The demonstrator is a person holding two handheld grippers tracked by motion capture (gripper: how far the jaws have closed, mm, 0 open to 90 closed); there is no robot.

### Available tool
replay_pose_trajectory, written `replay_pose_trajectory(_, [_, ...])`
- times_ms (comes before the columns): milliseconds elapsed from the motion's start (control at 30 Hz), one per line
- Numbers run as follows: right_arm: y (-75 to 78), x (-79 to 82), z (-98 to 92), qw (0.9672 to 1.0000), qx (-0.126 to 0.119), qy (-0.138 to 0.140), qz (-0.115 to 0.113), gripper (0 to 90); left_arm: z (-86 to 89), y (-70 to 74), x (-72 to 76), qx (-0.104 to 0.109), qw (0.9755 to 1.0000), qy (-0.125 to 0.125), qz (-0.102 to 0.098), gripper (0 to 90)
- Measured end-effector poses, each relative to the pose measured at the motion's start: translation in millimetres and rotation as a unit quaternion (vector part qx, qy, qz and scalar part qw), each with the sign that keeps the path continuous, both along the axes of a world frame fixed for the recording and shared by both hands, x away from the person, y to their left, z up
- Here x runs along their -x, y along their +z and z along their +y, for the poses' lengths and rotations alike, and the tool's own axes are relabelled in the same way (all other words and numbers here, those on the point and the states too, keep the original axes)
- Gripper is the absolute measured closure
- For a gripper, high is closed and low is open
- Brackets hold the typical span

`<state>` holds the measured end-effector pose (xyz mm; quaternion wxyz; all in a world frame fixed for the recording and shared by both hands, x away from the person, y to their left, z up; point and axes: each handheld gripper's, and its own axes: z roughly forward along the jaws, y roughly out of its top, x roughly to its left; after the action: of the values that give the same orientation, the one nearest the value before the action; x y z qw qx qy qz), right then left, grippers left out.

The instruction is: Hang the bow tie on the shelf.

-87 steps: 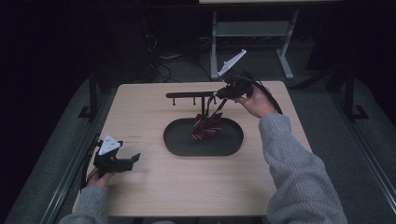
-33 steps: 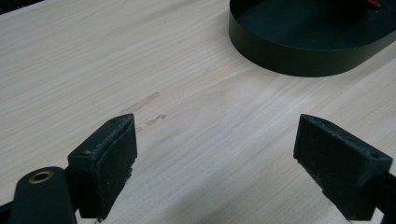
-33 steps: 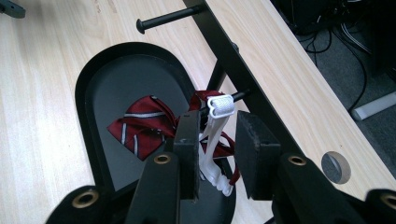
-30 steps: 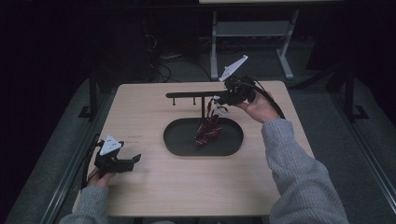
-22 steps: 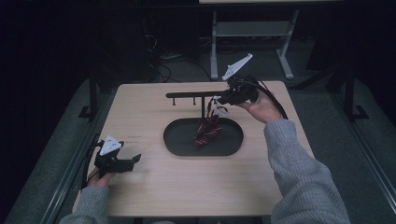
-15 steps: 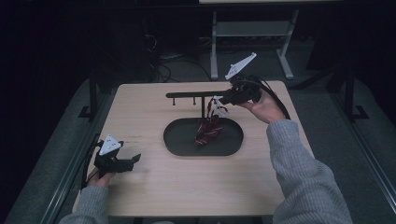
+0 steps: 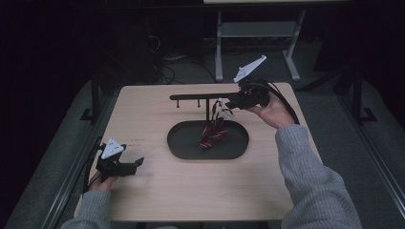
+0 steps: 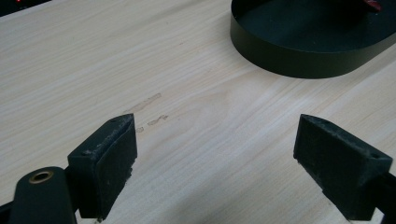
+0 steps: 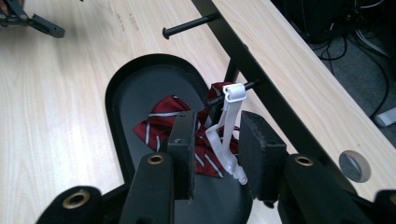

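The right claw (image 9: 215,154) stands partly spread around a white plastic strap (image 9: 227,133) hooked on a peg (image 9: 233,91) of the black rack (image 7: 205,97); we see a striped red bow tie (image 7: 212,135) dangling into the oval tray (image 7: 191,148). The left claw (image 8: 217,161) rests spread wide on the tabletop (image 7: 157,191), well apart.

1. Tray (image 7: 181,143) sits mid-table (image 7: 191,200).
2. Rack (image 7: 200,97) stands at the tray's far edge, its bar running left of the post.
3. Bow tie (image 7: 212,133) lies in the tray, right of centre.
4. Strap (image 9: 229,126) hangs from a rack peg above the tray.
5. Right gripper (image 7: 228,106) just right of the rack, above the tray.
6. Left gripper (image 7: 138,162) left of the tray, nearer the person.
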<state>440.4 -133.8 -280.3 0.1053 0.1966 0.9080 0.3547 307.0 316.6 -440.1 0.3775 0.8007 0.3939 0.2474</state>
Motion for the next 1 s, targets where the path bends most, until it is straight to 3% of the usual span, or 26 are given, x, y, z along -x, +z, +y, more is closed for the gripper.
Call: replay_pose_trajectory(1000, [-5.1, 18.3, -22.9, 0.9993, -0.029, -0.005, 0.021, 60.9, 0.5, 0.1, -0.1, -0.001, 1.0000, -0.002, 0.000, 13.0])
